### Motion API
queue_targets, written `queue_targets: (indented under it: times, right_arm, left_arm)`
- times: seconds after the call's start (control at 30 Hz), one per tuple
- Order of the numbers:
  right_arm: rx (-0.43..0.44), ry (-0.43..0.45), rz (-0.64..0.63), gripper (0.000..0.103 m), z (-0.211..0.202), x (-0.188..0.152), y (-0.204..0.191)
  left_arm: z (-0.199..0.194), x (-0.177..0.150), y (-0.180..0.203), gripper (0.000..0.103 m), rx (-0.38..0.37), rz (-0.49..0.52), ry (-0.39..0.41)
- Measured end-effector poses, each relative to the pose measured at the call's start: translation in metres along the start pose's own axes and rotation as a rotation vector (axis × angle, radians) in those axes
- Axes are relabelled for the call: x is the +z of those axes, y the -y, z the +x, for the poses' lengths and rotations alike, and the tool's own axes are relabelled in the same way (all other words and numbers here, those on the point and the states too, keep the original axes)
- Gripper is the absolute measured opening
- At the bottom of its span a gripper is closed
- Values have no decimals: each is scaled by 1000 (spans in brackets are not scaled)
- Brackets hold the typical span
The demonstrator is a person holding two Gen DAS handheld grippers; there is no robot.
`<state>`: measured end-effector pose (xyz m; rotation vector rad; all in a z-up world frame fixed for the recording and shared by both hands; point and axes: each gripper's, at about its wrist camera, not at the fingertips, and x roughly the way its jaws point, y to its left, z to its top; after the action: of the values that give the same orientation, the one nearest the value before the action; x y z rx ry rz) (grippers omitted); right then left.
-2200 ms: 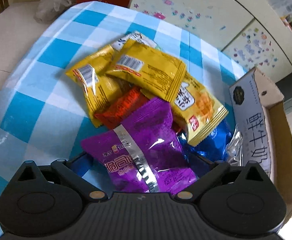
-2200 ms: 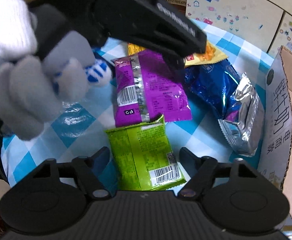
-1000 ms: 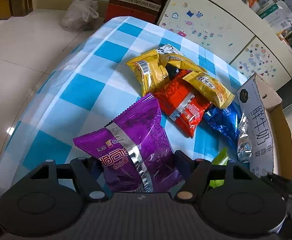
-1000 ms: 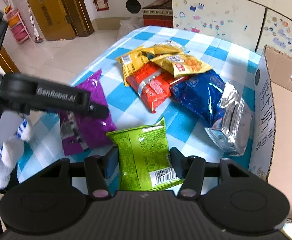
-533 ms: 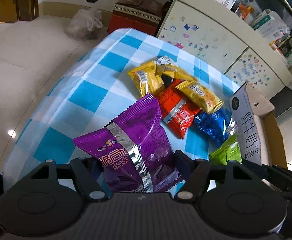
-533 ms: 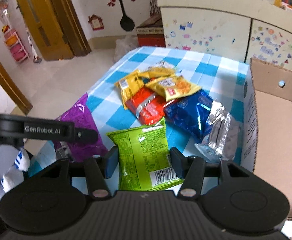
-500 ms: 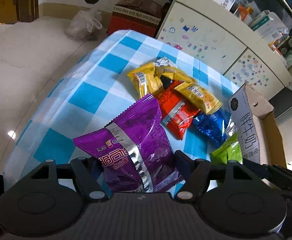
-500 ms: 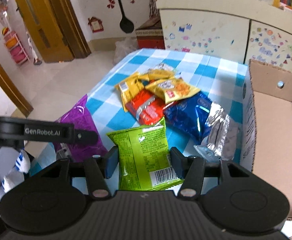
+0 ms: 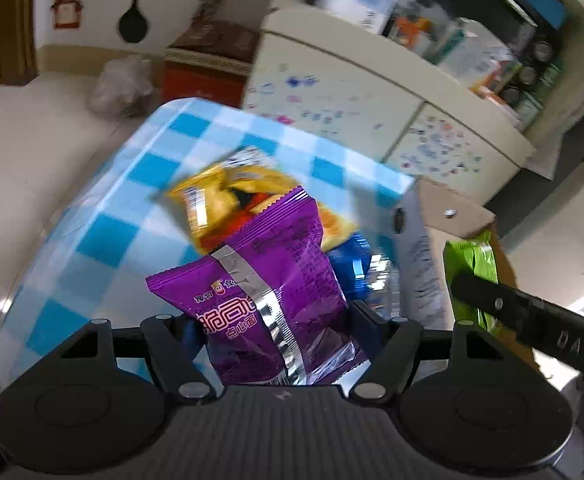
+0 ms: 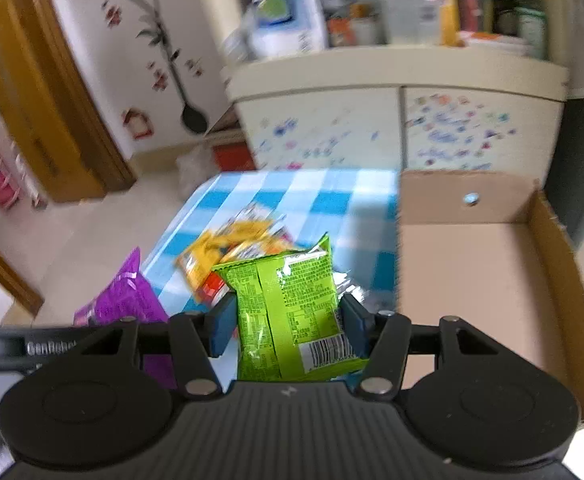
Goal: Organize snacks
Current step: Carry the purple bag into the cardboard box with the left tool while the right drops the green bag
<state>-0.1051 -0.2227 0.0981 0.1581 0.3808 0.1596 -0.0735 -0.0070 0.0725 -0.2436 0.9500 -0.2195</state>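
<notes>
My left gripper [image 9: 276, 328] is shut on a purple snack packet [image 9: 268, 292] and holds it in the air above the blue-checked table [image 9: 104, 236]. My right gripper [image 10: 284, 324] is shut on a green snack packet [image 10: 288, 312], held high near the left wall of the open cardboard box [image 10: 472, 280]. That green packet also shows in the left wrist view [image 9: 472, 268], over the box. A pile of yellow packets [image 9: 220, 196], a red one and a blue one [image 9: 352, 264] lies on the table beside the box.
The cardboard box [image 9: 420, 268] stands at the table's right edge. A cream cabinet [image 10: 396, 120] with stickers stands behind the table. The floor [image 9: 32, 152] lies to the left, with a plastic bag [image 9: 120, 88] and a red box on it.
Both grippers have lifted higher with their packets. The right gripper with the green packet has moved toward the cardboard box. The views are now motion-blurred.
</notes>
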Motion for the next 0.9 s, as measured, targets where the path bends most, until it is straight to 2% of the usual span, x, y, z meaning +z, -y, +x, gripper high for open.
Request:
queue_targets:
  times: [0.27,0.57,0.9]
  right_arm:
    - [-60,97,137,56,-30,17,46]
    - [-107,165,290,56,-56,22,93]
    - [-164,181,440,56,-63,20,128]
  left_arm:
    - [6,9,52,77,-74,60,3]
    - [19,19,109,77,-170,105,3]
    - [57,12,155,77,-194,158,-60]
